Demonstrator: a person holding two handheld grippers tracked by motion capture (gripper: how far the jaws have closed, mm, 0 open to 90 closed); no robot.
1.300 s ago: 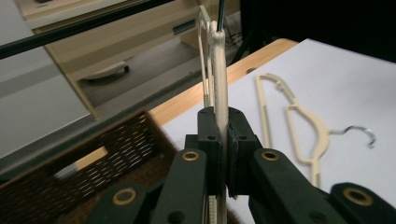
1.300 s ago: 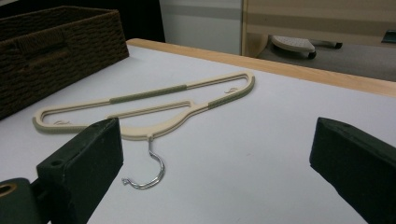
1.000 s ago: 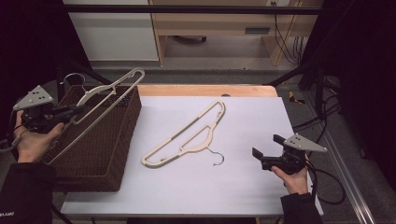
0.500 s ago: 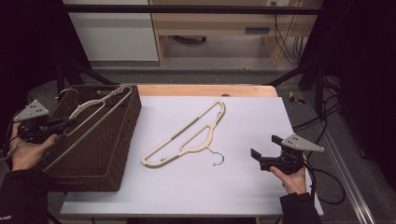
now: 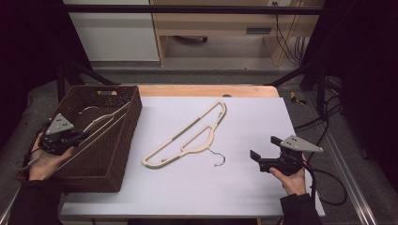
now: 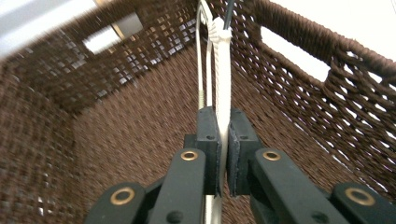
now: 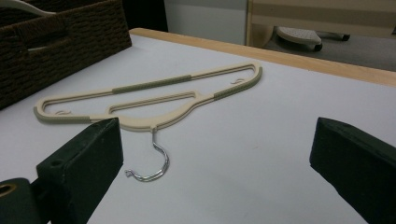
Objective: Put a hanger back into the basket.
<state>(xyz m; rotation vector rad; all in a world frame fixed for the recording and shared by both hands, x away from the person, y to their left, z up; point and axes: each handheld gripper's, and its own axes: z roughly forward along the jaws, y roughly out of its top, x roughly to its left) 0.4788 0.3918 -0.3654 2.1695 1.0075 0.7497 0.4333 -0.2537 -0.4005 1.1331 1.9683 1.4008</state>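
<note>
A cream hanger (image 5: pixel 107 121) slants inside the brown wicker basket (image 5: pixel 123 157) at the table's left. My left gripper (image 5: pixel 77 137) is shut on its near end. In the left gripper view the jaws pinch the hanger's cream bar (image 6: pixel 223 84), which runs up toward the basket's far wall (image 6: pixel 140 60). A second cream hanger (image 5: pixel 187 136) with a metal hook (image 5: pixel 217 159) lies flat on the white table (image 5: pixel 244 187). My right gripper (image 5: pixel 257 158) hovers open to its right, jaws wide apart. In the right gripper view that hanger (image 7: pixel 154 100) lies ahead, hook (image 7: pixel 156 163) pointing toward me.
The basket has handle cut-outs (image 6: pixel 292 51) in its walls. A wooden strip (image 5: pixel 206 90) borders the table's far edge. Cables (image 5: pixel 324 187) trail off the right side. Shelving and a cabinet (image 5: pixel 112 28) stand beyond the table.
My left gripper has lowered the held hanger from above the basket's rim down into the basket and drawn back toward me. The right gripper and the table hanger have not moved.
</note>
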